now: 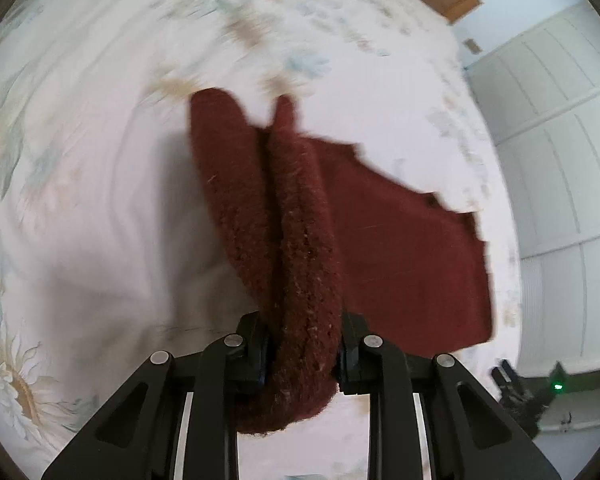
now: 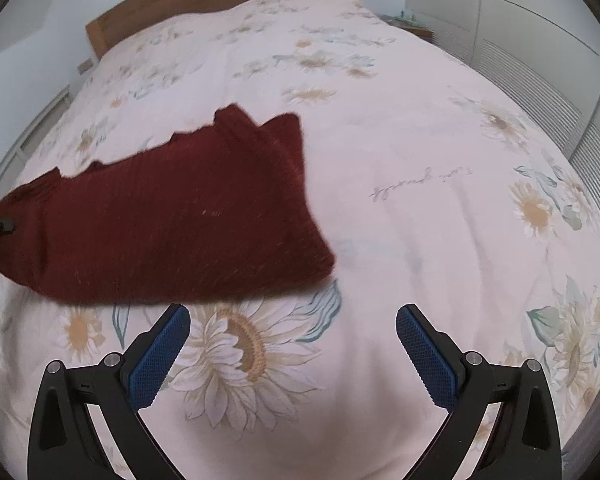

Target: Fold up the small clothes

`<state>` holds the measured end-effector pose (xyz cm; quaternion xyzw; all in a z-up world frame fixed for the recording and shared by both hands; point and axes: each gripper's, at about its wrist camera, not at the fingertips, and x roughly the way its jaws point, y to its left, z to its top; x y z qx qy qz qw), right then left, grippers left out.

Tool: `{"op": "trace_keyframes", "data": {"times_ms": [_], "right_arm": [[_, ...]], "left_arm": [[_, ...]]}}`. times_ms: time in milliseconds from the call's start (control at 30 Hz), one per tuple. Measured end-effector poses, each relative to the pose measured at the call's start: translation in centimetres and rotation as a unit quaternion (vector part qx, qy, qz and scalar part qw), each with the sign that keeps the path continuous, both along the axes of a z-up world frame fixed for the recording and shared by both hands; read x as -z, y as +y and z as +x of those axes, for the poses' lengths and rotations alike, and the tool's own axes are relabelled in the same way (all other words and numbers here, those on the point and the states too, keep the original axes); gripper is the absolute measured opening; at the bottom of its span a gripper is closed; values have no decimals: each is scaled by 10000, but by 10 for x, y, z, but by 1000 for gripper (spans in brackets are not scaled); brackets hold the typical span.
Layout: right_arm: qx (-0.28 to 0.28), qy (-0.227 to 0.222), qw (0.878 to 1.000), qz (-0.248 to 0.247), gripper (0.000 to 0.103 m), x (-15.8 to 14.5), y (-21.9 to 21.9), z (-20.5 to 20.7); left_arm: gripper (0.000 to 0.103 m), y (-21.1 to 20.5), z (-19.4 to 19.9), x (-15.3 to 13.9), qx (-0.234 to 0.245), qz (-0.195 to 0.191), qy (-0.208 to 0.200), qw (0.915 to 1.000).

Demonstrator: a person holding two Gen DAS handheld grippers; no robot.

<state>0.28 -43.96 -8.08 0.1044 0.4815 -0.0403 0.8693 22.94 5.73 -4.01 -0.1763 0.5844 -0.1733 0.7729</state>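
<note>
Left wrist view shows the left gripper point(image 1: 302, 354) at the bottom centre of the frame, its jaws clamped on a bunched fold of a dark red knitted garment point(image 1: 300, 220). The cloth runs from the jaws toward the middle of the frame and spreads to the right over the bed point(image 1: 100, 160) with its pale sunflower-print cover. Right wrist view has the right gripper point(image 2: 293, 354) at the bottom, jaws wide apart and holding nothing, with the garment point(image 2: 172, 216) lying at centre left, just beyond the left fingertip.
</note>
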Motion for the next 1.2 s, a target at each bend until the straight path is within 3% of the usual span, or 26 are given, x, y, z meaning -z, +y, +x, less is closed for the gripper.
{"op": "trace_keyframes", "data": {"times_ms": [233, 400, 500, 633, 733, 867, 967, 1033, 1200], "right_arm": [[237, -290, 9993, 69, 103, -23, -33, -3], [445, -490, 9978, 44, 103, -41, -58, -10], [545, -524, 9971, 7, 103, -46, -70, -15], [676, -469, 9966, 33, 103, -43, -82, -23], [756, -322, 9966, 89, 103, -33, -90, -26], [745, -103, 9971, 86, 103, -20, -93, -30], [731, 29, 9973, 74, 103, -12, -92, -32], [747, 78, 9971, 84, 103, -8, -92, -34], [785, 125, 9968, 127, 103, -5, -94, -37]], "left_arm": [[19, -98, 6, -54, 725, 137, -419, 9964], [19, -185, 2, -61, 1226, 187, -575, 9906], [19, -234, -7, -52, 1521, 251, -602, 9862], [19, -295, -19, -16, 1757, 275, -359, 9834], [19, -324, -27, 18, 1837, 727, -239, 9800], [22, -344, -36, 51, 1757, 1256, -226, 9761], [28, -341, -39, 59, 1658, 1437, -295, 9752], [35, -346, -41, 60, 1723, 1723, -393, 9691], [39, -346, -39, 61, 1666, 1753, -319, 9698]]}}
